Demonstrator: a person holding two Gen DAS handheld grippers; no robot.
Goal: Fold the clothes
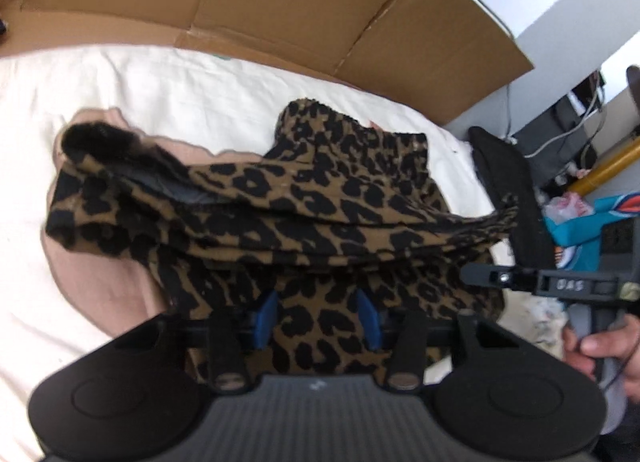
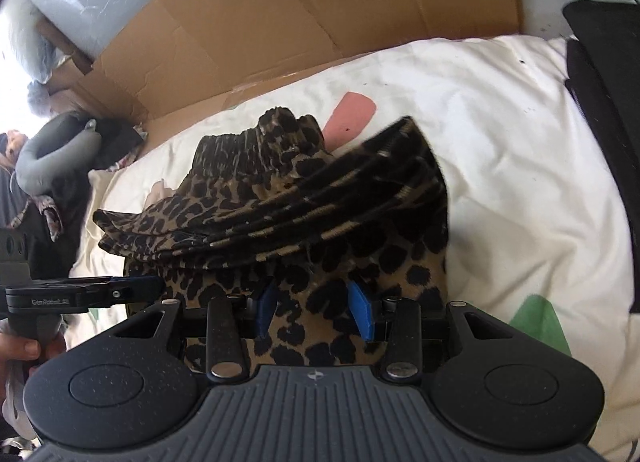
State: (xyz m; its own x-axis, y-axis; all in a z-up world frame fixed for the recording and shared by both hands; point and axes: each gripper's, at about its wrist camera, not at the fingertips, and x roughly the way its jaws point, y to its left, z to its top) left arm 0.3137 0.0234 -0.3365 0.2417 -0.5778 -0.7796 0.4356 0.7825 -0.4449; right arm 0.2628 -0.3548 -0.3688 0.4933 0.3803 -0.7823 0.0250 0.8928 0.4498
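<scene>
While both grip, leopard garment [image 1: 304, 198] sags.

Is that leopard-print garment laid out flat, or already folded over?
Folded over, not flat. The leopard-print garment lies doubled on the white bedding, several layered edges stacked at its side. Whether the fold is finished, I cannot tell.

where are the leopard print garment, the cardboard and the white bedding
leopard print garment [image 1: 304, 198], left wrist view, on its upper folded layer
cardboard [image 1: 280, 2], left wrist view, on the flat middle panel
white bedding [image 2: 520, 150], right wrist view, on a bare wrinkled patch
</scene>
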